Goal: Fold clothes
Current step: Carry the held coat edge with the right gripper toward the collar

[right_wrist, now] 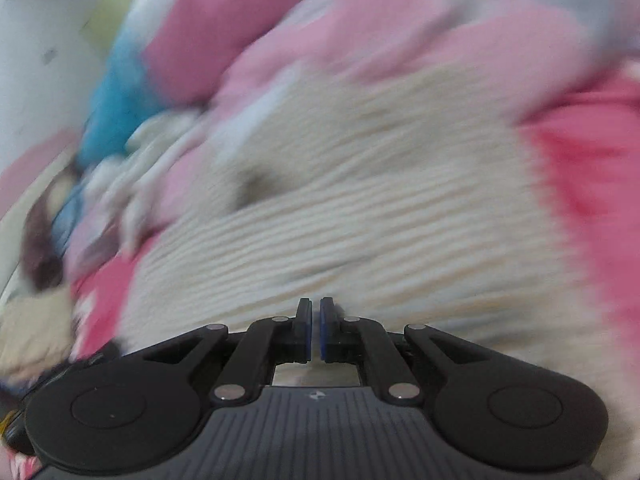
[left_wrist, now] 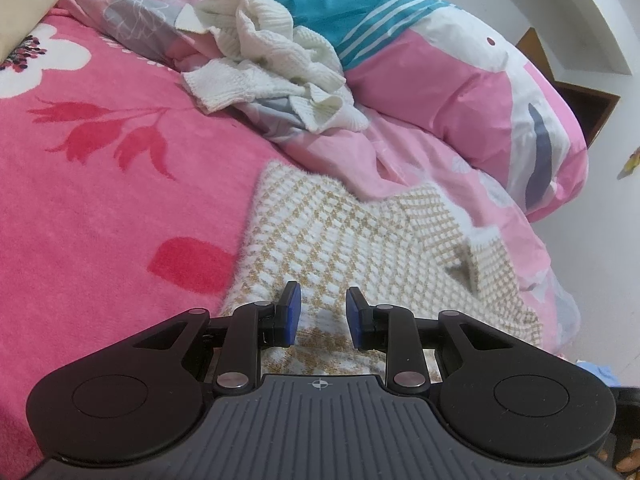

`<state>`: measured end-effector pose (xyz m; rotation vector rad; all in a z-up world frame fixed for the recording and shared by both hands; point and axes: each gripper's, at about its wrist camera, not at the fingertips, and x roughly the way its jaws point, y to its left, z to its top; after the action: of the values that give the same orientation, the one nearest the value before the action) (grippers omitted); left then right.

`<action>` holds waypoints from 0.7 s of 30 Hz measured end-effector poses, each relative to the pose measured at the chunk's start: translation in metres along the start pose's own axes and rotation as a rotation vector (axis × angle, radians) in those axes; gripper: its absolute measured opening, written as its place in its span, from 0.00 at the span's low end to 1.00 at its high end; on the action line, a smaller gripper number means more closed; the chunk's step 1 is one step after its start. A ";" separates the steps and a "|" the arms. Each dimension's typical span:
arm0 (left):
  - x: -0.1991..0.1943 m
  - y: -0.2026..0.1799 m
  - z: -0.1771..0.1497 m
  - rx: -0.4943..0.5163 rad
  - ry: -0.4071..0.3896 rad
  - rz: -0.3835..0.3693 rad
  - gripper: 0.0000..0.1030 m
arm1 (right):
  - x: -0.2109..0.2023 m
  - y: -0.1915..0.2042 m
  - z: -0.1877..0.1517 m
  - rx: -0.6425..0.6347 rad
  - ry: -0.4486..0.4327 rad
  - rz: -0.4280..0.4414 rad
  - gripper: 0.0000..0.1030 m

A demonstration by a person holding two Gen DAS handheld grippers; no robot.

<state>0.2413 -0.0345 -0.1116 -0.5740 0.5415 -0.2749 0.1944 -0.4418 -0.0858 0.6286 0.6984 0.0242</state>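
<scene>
A beige-and-white checked sweater [left_wrist: 360, 232] lies flat on the bed in the left wrist view. My left gripper [left_wrist: 322, 308] hovers over its near edge, open, blue pads apart and nothing gripped between them. A crumpled white knit garment [left_wrist: 272, 64] sits farther back on the quilt. The right wrist view is badly blurred. There my right gripper [right_wrist: 315, 320] is shut, pads almost touching, with no cloth visible between them. It points over the same cream checked sweater [right_wrist: 360, 208], which fills the middle of that view.
A pink floral blanket [left_wrist: 100, 160] covers the bed on the left. A bunched pink, white and teal quilt [left_wrist: 440, 92] rises behind and to the right of the sweater. A beige pillow [left_wrist: 20, 12] lies at the far left, and dark wooden furniture [left_wrist: 580, 100] stands beyond the bed's right edge.
</scene>
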 end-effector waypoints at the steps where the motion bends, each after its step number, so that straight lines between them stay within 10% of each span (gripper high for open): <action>1: 0.000 0.000 0.000 0.000 0.000 0.000 0.26 | -0.009 -0.019 0.004 0.073 -0.036 -0.007 0.00; 7: 0.000 -0.001 0.000 0.004 0.000 0.001 0.26 | -0.044 -0.070 0.014 0.272 -0.157 -0.032 0.01; 21: 0.000 0.000 0.000 -0.004 -0.003 -0.013 0.28 | 0.029 0.000 0.024 0.066 -0.048 0.026 0.01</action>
<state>0.2412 -0.0338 -0.1115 -0.5817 0.5351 -0.2856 0.2316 -0.4482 -0.0885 0.6997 0.6462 0.0103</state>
